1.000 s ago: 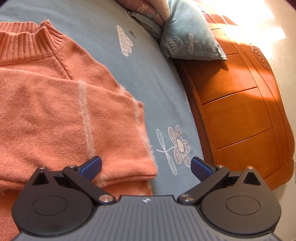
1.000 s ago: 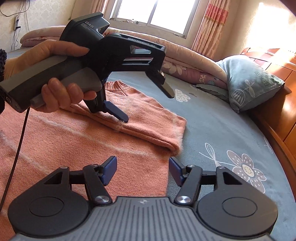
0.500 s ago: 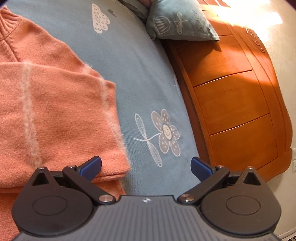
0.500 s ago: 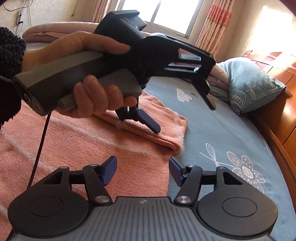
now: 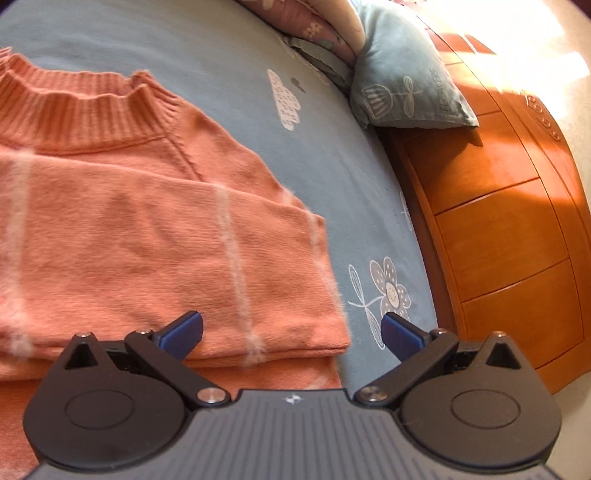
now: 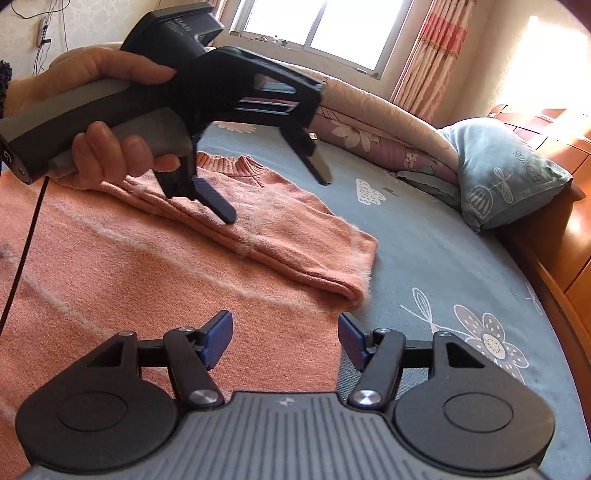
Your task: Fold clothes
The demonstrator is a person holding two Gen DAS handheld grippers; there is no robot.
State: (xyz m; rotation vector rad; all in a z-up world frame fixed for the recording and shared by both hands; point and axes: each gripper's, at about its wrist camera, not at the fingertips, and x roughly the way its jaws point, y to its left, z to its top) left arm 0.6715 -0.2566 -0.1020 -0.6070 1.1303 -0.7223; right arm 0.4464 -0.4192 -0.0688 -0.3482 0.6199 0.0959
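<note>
- Orange sweater [image 6: 155, 266] lies on the blue bedsheet [image 6: 443, 258], sleeve folded across it.
- Left gripper [image 6: 275, 192] hovers above the sweater, fingers spread, empty.
- Right gripper [image 6: 284, 338] at the sweater's edge, fingers spread, empty.

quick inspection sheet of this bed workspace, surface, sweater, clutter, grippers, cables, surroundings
surface: blue bedsheet with flower prints, bare to the right of the garment.
job's things: orange sweater lies flat, one sleeve folded across the body, ribbed collar at the far end.
clutter: blue pillow and rolled quilts at the bed's far edge, apart from the sweater.
grippers: left gripper open, over the folded sleeve, holding nothing; whether a fingertip touches the knit is unclear. right gripper open over the sweater's edge, holding nothing.
cables: black cable hangs from the left handle across the sweater.
surroundings: wooden bed frame, window, striped curtain.
</note>
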